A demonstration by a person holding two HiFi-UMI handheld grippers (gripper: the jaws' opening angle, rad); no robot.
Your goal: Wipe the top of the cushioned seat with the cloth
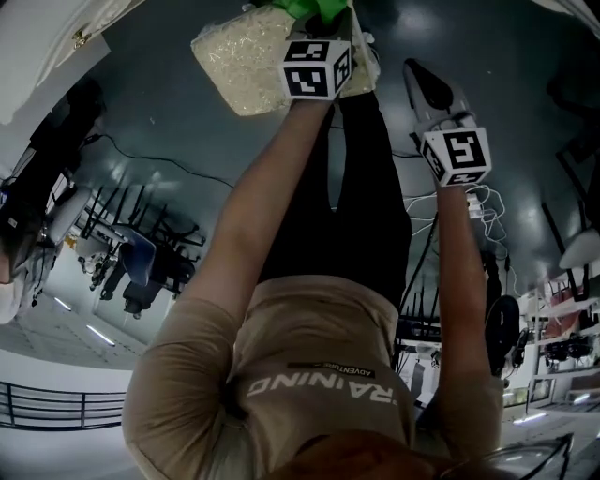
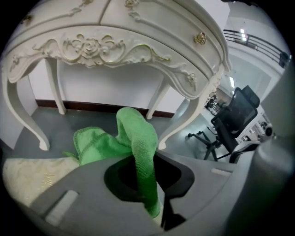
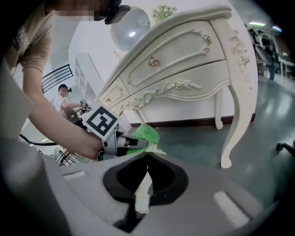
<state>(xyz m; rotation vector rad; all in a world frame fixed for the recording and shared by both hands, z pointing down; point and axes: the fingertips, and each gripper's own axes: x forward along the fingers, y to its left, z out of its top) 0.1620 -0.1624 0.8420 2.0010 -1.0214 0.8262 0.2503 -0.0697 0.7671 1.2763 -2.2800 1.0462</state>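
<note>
My left gripper (image 2: 146,159) is shut on a green cloth (image 2: 136,138), which bunches up ahead of the jaws and hangs through them. The cream cushioned seat (image 2: 32,175) lies at the lower left, just under the cloth. In the head view the seat (image 1: 246,54) is at the top, with the left gripper (image 1: 323,37) over its right edge and the cloth (image 1: 314,9) at the frame's top. My right gripper (image 1: 428,82) hangs apart to the right, over the floor. Its jaws (image 3: 147,156) meet at the tips, with a cream strip showing behind them. The right gripper view shows the cloth (image 3: 145,136).
A white carved dressing table (image 2: 115,41) stands just beyond the seat, its curved legs (image 3: 235,120) on the grey floor. A black office chair (image 2: 233,122) stands to the right. Cables (image 1: 478,202) trail on the floor near my right arm.
</note>
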